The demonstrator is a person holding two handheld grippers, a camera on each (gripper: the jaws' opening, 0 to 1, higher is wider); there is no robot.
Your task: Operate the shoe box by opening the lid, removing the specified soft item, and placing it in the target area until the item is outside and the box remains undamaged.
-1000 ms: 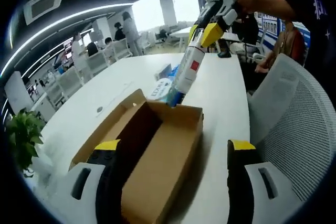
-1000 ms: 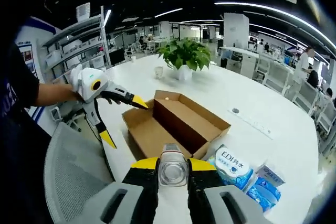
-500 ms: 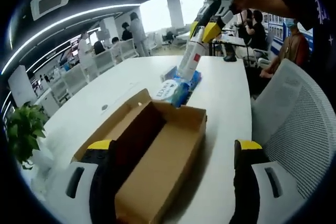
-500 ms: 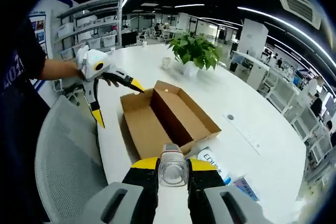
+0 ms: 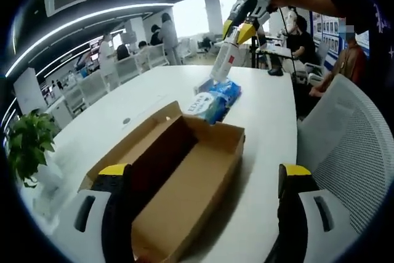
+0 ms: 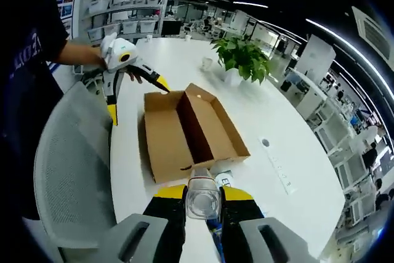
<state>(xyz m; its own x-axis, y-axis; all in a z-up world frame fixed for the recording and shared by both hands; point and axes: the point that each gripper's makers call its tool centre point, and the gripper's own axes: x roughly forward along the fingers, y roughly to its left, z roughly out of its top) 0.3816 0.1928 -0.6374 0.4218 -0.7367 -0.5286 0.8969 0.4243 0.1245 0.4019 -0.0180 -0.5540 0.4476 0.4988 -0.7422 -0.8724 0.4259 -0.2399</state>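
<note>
While its yellow-tipped jaws pinch a clear-based white bottle (image 6: pixel 202 196) between them, the right gripper (image 6: pixel 202 198) hangs above the white table (image 6: pixel 289 152); the left gripper view shows that bottle (image 5: pixel 224 63) lifted over the blue wipes packs (image 5: pixel 212 101), its long axis running steeply down out of the right gripper (image 5: pixel 243 29), base lowest. The left gripper (image 5: pixel 206 180) has its jaws spread wide, one at either side of the near end of the open cardboard shoe box (image 5: pixel 184 183), gripping nothing; whether they touch it cannot be told. In the right gripper view the left gripper (image 6: pixel 138 97) sits at the box's (image 6: pixel 184 133) far end, held by a person's hand (image 6: pixel 98 60). Against a second ago, the bottle is higher and farther from the box, whose corner it was then close to, and the wipes packs are now partly covered by the jaws. The box lies flat, lid folded open alongside, long axis running away from the left gripper toward the packs. A potted plant (image 6: pixel 243 60) stands well beyond it
</note>
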